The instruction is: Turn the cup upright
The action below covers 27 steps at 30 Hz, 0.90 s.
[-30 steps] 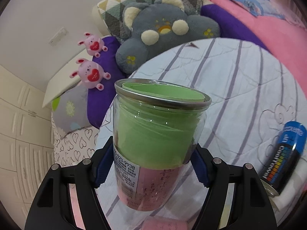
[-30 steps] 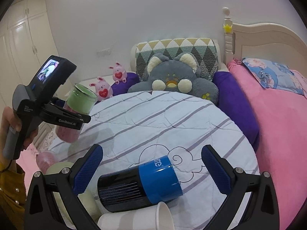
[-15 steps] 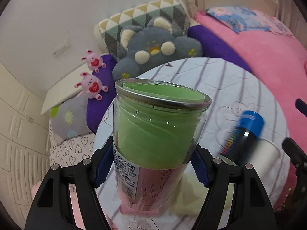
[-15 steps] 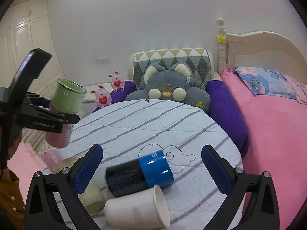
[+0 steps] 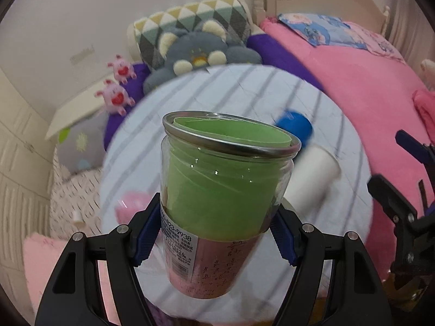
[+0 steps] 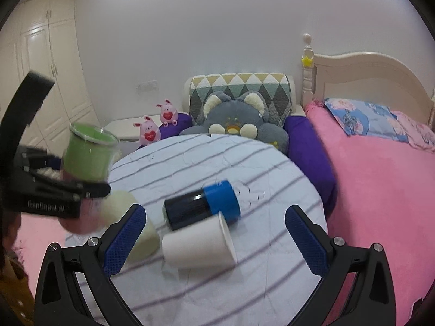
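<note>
Pinching upright clear cup (image 5: 225, 190) mid-body, left gripper (image 5: 214, 233), right gripper (image 6: 214, 241) spread

A plain white wall (image 6: 217, 27) backs the room, with cream panelled wardrobe doors (image 6: 40, 62) on the left, a cream wooden headboard (image 6: 367, 73) and a bed under a pink blanket (image 6: 380, 176) on the right, and a round desk in a striped white cloth (image 6: 204, 157) in front.
</note>
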### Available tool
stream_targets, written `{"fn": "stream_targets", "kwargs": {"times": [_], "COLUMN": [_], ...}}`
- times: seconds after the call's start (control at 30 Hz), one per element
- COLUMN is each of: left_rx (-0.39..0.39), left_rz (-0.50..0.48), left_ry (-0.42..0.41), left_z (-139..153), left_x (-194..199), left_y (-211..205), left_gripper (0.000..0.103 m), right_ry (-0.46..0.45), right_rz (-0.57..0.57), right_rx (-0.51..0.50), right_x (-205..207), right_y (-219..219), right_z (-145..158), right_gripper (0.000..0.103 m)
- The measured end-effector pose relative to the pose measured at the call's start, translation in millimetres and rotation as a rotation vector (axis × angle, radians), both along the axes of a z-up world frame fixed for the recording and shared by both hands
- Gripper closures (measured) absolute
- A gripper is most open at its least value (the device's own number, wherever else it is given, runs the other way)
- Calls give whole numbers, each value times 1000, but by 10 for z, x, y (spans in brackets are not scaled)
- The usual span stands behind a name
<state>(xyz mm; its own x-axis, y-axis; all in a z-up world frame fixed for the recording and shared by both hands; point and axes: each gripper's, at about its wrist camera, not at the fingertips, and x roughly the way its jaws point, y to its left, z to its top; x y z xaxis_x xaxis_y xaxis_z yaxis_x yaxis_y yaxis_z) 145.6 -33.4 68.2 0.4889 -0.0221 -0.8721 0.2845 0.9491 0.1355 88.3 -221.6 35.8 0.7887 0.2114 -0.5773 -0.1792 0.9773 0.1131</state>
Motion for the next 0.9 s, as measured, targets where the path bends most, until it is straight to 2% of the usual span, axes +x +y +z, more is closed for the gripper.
{"fn": "stream_targets", "kwargs": {"times": [0.23,0.47,0.63,0.83,0.9], "left_rx": [-34,-63,-81,-78,-90], "left_rz": [23,82,141,180,174], "left_ry": [61,122,113,182,163], "left_z": [-334,-635,-696,-1006,-1051], "left_x": [-534,-791,-806,-674,-658], "left_y": [-209,-315,-299,-269,-267], "left_gripper": [29,32,31,31,27], "right_ry": [29,83,125,152,158], "right_rz": [-8,22,50,65,64], "right_rx": [-11,-25,-16,-10,-6], "right_x": [-314,-494,-496,-500,-496], "right_y": [-139,-198,-218,-215,-219], "right_z": [-104,-295,-442,-536,-551], "right_gripper": [0,0,0,0,0]}}
